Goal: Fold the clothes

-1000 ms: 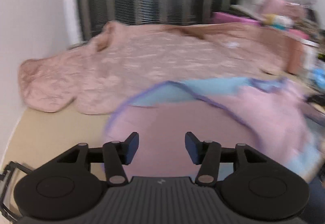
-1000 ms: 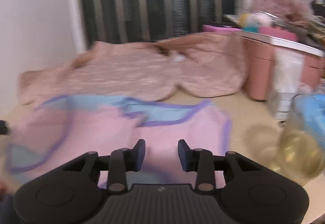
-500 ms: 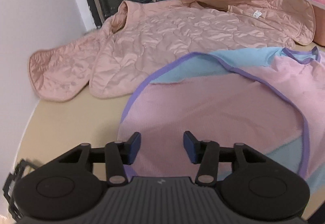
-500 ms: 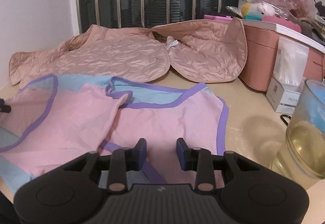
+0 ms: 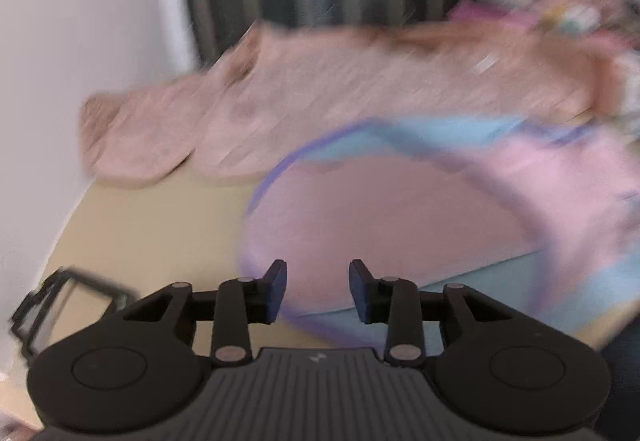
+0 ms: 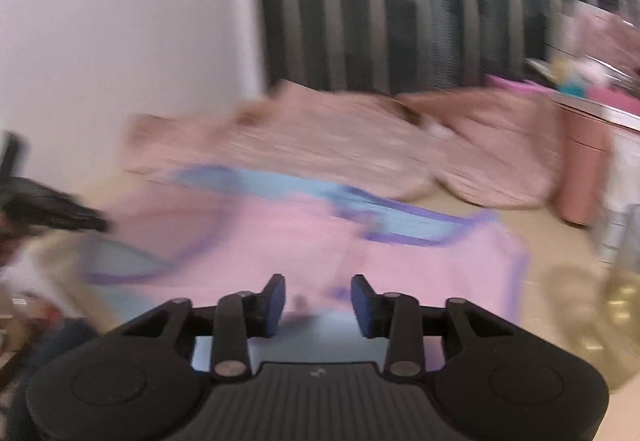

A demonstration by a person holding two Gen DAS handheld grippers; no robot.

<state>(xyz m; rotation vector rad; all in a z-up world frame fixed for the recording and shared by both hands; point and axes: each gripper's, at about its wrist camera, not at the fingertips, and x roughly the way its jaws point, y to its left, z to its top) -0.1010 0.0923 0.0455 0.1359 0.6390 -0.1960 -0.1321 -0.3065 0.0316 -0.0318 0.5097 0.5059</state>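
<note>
Pink top (image 5: 384,217), trimmed in purple with light blue panels, lies spread on the beige table (image 5: 160,233), and both views of it are smeared with blur. In the left wrist view it fills the middle and the 3 o'clock side, its rounded purple edge curving from 12 o'clock down to the left gripper (image 5: 318,291), whose fingers stand apart with nothing between them; whether they touch the cloth I cannot tell. In the right wrist view the top (image 6: 304,241) stretches from 9 o'clock across to 3 o'clock, and the right gripper (image 6: 318,305) sits low over its near hem, fingers likewise apart and holding nothing. Behind the top, toward 12 o'clock, a quilted peach jacket (image 5: 340,101) lies flat, its near edge just beside the blue panel or under it. A dark frame of some kind (image 5: 48,305) rests on the table at 8 o'clock in the left view. At 3 o'clock in the right view stand a pink box (image 6: 580,169) and a glass (image 6: 624,281) of yellowish liquid, well clear of the top. Dark vertical bars (image 6: 400,9) back the scene.
</note>
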